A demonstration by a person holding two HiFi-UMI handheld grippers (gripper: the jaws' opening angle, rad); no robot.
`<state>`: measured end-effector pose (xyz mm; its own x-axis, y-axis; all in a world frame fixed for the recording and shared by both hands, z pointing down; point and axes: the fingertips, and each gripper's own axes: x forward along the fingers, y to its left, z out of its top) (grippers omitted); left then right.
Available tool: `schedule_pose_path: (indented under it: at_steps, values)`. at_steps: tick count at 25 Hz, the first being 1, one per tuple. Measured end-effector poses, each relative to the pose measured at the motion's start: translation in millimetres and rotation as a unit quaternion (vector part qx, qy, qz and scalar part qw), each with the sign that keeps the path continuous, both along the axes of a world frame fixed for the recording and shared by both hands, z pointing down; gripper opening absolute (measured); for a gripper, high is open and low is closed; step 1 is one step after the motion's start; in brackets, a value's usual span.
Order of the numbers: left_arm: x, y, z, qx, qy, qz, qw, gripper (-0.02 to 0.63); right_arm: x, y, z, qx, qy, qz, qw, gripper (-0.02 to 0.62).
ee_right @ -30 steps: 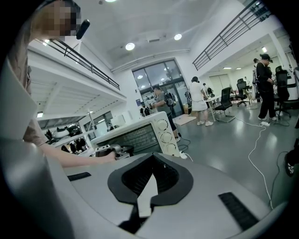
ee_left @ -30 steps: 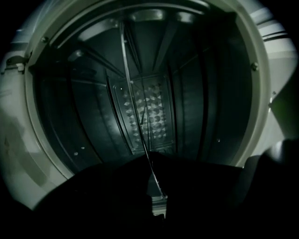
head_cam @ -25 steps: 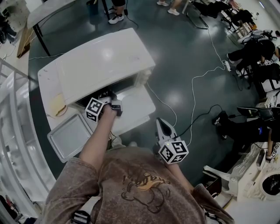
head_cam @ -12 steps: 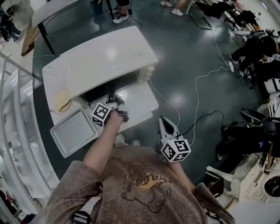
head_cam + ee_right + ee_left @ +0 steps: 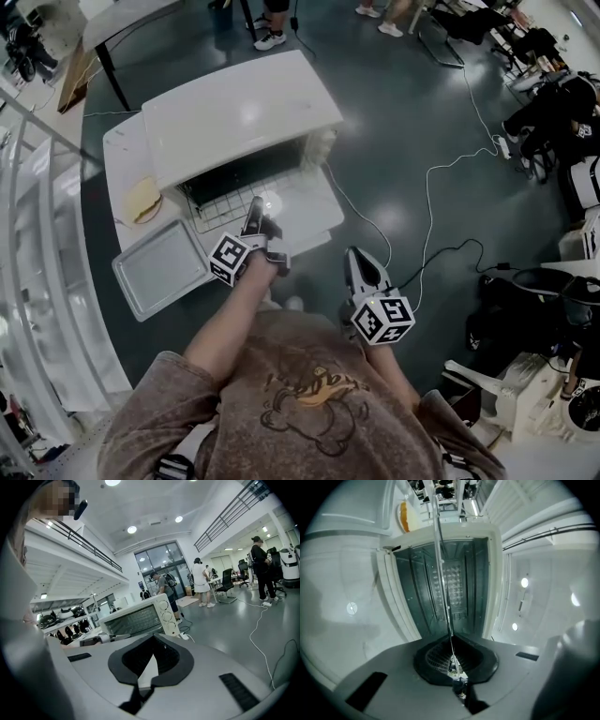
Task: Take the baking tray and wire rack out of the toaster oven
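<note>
Rack (image 5: 214, 195): pinched at its near edge by left gripper (image 5: 255, 206), jaws pressed onto the wire. Lay partly drawn out of oven (image 5: 239, 117), over the open door (image 5: 305, 208), with the dark cavity at 11 o'clock from the grip. Showed edge-on in the left gripper view, as one thin line running from the jaws toward the cavity. Right gripper (image 5: 355, 255): held at 4 o'clock from the left one, off the table (image 5: 117, 155), jaws pressed together on nothing. Tray (image 5: 161, 270): rested on the table at 8 o'clock from left gripper, outside oven, beside the door. Yellowish flat thing (image 5: 142, 199): sat at 10 o'clock, left of oven, too small to identify.
</note>
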<state>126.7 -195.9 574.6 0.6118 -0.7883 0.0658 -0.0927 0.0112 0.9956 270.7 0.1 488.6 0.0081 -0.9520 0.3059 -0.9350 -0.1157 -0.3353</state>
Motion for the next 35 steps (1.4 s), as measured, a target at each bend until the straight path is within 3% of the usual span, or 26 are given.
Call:
schedule_pose_path:
  at_steps: [9, 16, 25, 35]
  values:
    - [-4.8, 58.5, -14.8, -0.002, 0.014, 0.011, 0.9998, 0.002, 1.7, 16.2, 2.4, 0.009, -0.011, -0.017, 1.000, -0.002]
    - [-8.2, 72.3, -22.1, -0.006, 0.024, 0.004, 0.9997, 0.002, 4.1, 20.3, 2.4, 0.012, -0.009, -0.027, 1.000, -0.002]
    - [-12.7, 122.6, -14.3, -0.022, 0.017, 0.024, 0.9993, 0.002, 10.6, 38.7, 3.8, 0.012, -0.007, -0.018, 1.000, -0.002]
    - [-54.4, 159.6, -26.7, -0.020, 0.027, 0.020, 0.9992, 0.002, 7.0, 41.3, 17.3, 0.004, -0.010, -0.037, 0.999, -0.002]
